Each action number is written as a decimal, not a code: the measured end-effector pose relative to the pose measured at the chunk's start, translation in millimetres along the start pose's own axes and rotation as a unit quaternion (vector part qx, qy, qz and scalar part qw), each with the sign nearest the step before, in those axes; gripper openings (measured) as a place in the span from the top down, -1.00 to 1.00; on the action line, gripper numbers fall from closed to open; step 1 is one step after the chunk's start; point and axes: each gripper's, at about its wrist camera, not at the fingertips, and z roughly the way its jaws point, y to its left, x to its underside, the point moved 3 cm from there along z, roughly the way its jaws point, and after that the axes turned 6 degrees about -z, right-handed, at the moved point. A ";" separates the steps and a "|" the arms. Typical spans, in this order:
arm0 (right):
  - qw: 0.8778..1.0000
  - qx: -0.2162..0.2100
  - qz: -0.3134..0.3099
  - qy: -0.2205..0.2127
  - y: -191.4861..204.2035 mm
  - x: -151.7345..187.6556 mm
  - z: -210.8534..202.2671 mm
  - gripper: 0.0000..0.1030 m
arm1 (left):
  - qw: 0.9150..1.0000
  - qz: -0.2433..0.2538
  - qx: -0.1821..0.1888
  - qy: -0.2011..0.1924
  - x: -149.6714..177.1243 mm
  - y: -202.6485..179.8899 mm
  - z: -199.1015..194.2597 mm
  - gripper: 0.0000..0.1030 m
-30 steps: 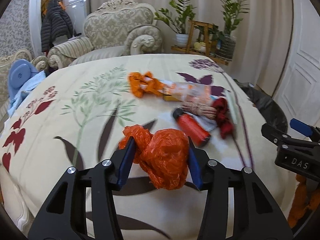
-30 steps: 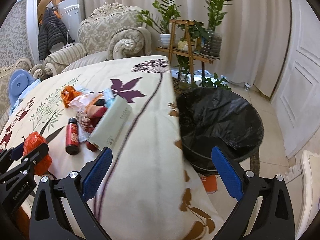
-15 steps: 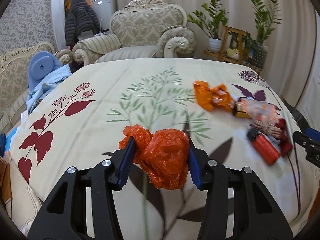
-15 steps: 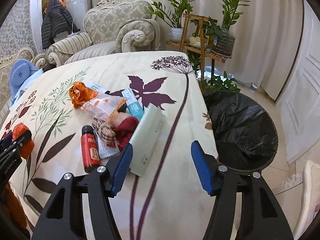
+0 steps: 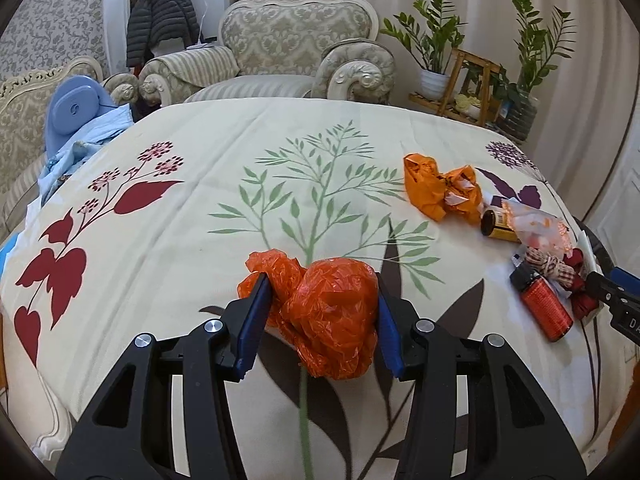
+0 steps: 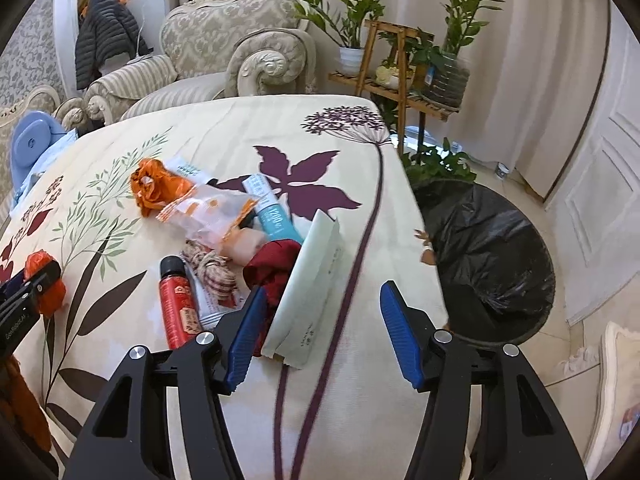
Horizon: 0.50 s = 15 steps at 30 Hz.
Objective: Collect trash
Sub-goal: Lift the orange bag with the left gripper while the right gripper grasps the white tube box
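Left wrist view: left gripper (image 5: pixel 320 308) clamped on a crumpled orange plastic bag (image 5: pixel 328 316), held above the table (image 5: pixel 200 208), well apart from the bin.
Left side of table: bare flowered cloth only; no litter seen there.
Middle of table, right wrist view: heap of trash not yet collected — orange wrapper (image 6: pixel 150 186), clear snack packet (image 6: pixel 208 216), red bottle (image 6: pixel 178 304), checked fabric knot (image 6: pixel 214 276), dark red cloth (image 6: pixel 272 268), teal tube (image 6: pixel 272 212), pale green folded packet (image 6: pixel 308 288).
Also in left wrist view: small dark jar with yellow label (image 5: pixel 498 226), lying just beside the orange wrapper.
Right gripper (image 6: pixel 320 328): spread wide, holding nothing, hovering over the near end of the pale green folded packet; left finger (image 6: pixel 244 332) close beside the packet's edge.
Right of table: bin lined with a black bag (image 6: pixel 500 248), standing on the floor just beside the table edge; contents not discernible.
Progress, as a judgement: early; one piece in hand but not dropped, whole heap left.
Left to do: carry orange plastic bag to the bin, then clear the heap piece by piece.
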 end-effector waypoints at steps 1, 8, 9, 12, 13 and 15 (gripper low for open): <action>1.000 -0.002 0.003 0.001 -0.8 0.6 0.0 -0.10 | 1.000 0.001 0.002 0.000 -0.1 -1.5 0.3 0.07; 1.000 0.000 0.005 0.004 -1.4 -1.3 1.1 0.02 | 1.000 0.004 0.004 -0.003 -0.9 -7.2 -1.1 0.07; 1.000 -0.002 0.007 0.007 -2.2 -1.1 2.4 0.04 | 1.000 0.005 0.003 -0.004 -0.8 -7.1 -1.3 0.08; 1.000 -0.001 0.010 0.015 -3.9 0.5 6.2 0.06 | 1.000 0.004 0.000 -0.004 -0.6 -4.8 -1.7 0.07; 1.000 -0.003 0.010 0.016 -3.9 1.0 7.2 0.08 | 1.000 0.004 0.000 -0.004 -0.2 -4.0 -2.0 0.08; 1.000 -0.011 0.011 0.022 -2.7 3.0 10.3 0.21 | 1.000 0.004 -0.001 -0.002 0.7 -3.5 -0.8 0.08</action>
